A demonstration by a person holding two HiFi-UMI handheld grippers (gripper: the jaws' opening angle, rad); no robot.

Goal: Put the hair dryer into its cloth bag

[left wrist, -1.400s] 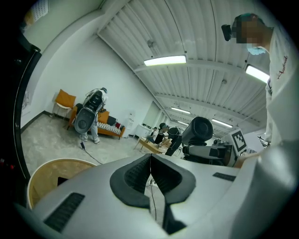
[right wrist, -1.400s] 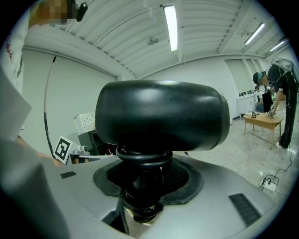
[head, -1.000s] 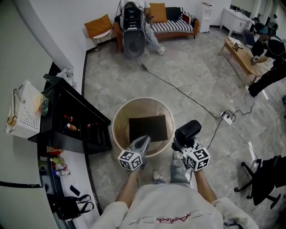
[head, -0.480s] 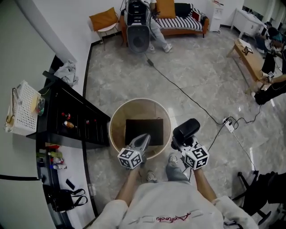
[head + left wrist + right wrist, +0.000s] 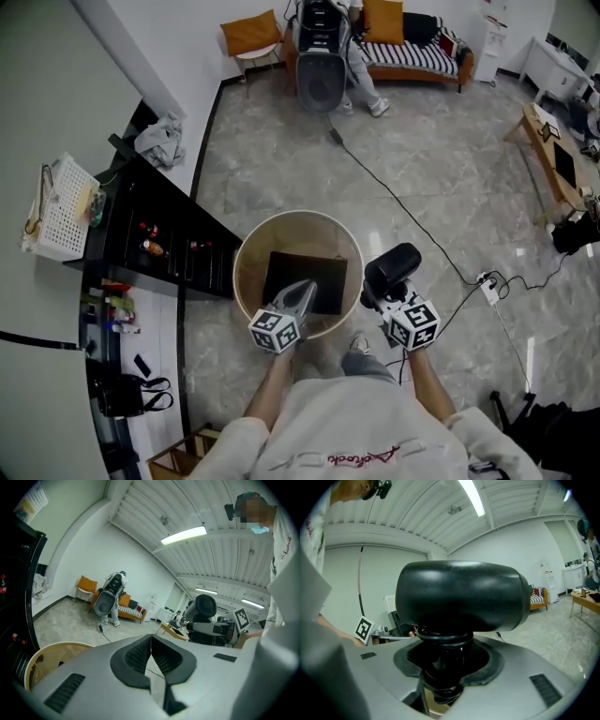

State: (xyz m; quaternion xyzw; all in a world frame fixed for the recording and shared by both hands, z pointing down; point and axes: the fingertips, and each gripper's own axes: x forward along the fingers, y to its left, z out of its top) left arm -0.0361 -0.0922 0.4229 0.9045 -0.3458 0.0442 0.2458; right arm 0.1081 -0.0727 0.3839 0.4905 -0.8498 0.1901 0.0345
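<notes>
Black hair dryer (image 5: pixel 459 597) sits clamped in the right gripper's (image 5: pixel 445 670) fingers (image 5: pixel 490 665); the left gripper's (image 5: pixel 151 651) fingers (image 5: pixel 133 657) meet, empty.

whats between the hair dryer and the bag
In the head view, only the table's rim and a strip of bare tabletop separate the hair dryer from the bag.

Bright even indoor light, ceiling strip lamp (image 5: pixel 183 535) glaring, fisheye bending at edges, near tongs soft
</notes>
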